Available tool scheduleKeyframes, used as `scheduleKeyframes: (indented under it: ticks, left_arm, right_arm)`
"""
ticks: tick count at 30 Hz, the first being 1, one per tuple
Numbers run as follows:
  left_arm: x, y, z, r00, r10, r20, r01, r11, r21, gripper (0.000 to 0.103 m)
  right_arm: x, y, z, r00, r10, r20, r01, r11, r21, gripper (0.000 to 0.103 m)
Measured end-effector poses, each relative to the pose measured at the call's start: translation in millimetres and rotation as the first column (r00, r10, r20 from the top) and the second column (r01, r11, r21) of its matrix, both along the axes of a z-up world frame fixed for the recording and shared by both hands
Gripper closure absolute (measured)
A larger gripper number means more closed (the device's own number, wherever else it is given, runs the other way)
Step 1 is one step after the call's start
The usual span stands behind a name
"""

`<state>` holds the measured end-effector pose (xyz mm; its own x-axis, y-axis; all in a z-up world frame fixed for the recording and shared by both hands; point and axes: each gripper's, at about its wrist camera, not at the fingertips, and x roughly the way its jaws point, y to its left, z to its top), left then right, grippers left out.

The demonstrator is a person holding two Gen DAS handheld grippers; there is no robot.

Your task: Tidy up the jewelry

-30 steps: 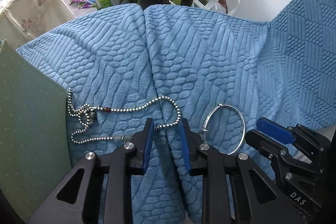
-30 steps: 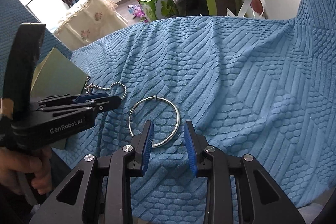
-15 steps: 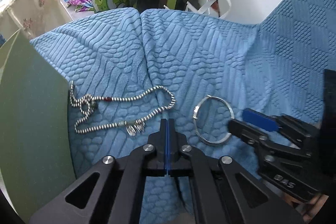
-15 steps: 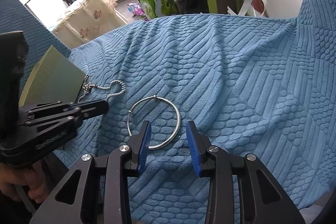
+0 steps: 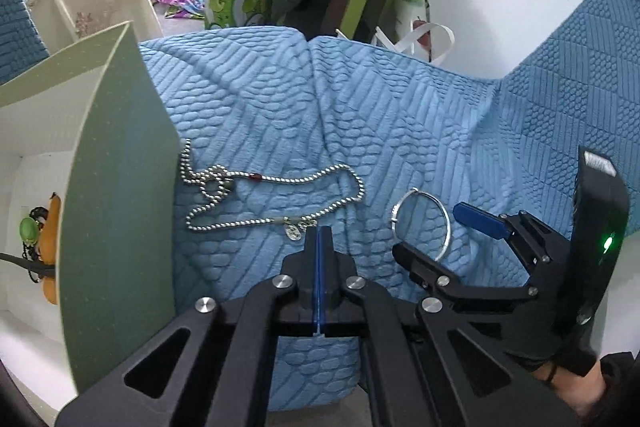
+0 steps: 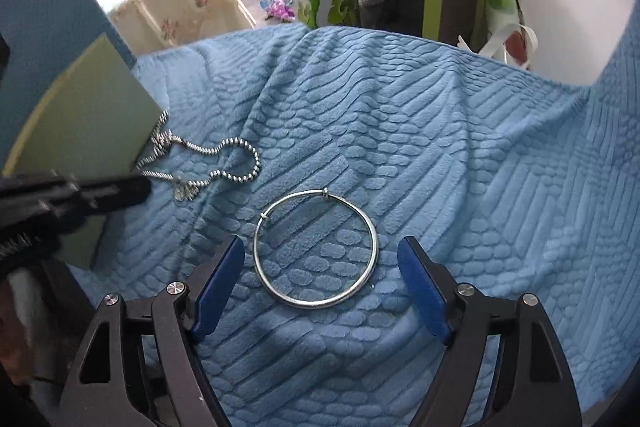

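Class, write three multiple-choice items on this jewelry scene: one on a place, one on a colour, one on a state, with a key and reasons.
1. Where does the silver bangle lie?
A. in the box
B. on the blue blanket
C. on the stool

2. What colour are the pads of the right hand-held gripper?
A. blue
B. red
C. yellow

3. How does the left hand-held gripper stand?
A. wide open
B. shut on the bangle
C. shut, holding nothing

Key: B, the bangle rests flat on the blanket; A, both pads are blue; C, its jaws meet short of the bead necklace.
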<state>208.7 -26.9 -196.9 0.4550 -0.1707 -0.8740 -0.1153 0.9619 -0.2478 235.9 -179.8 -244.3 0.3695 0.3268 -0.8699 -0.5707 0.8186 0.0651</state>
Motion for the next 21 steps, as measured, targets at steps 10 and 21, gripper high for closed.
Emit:
scheduleKeyframes:
  ticks: [10, 21]
  left_arm:
    - [14.4, -0.9, 6.0, 1.0, -0.023, -0.005, 0.024, 0.995, 0.096, 0.052]
    - [39.5, -12.8, -22.7, 0.986, -0.142, -0.085, 0.156, 0.969, 0.192, 0.056]
  right_arm:
    - [-2.9, 3.4, 0.2, 0.999, 0.03, 0.017, -0.029, 0.999, -0.022, 0.037]
    - [12.9, -34.2, 10.1, 0.993, -0.109, -0.054, 0.114, 0.988, 0.103, 0.036]
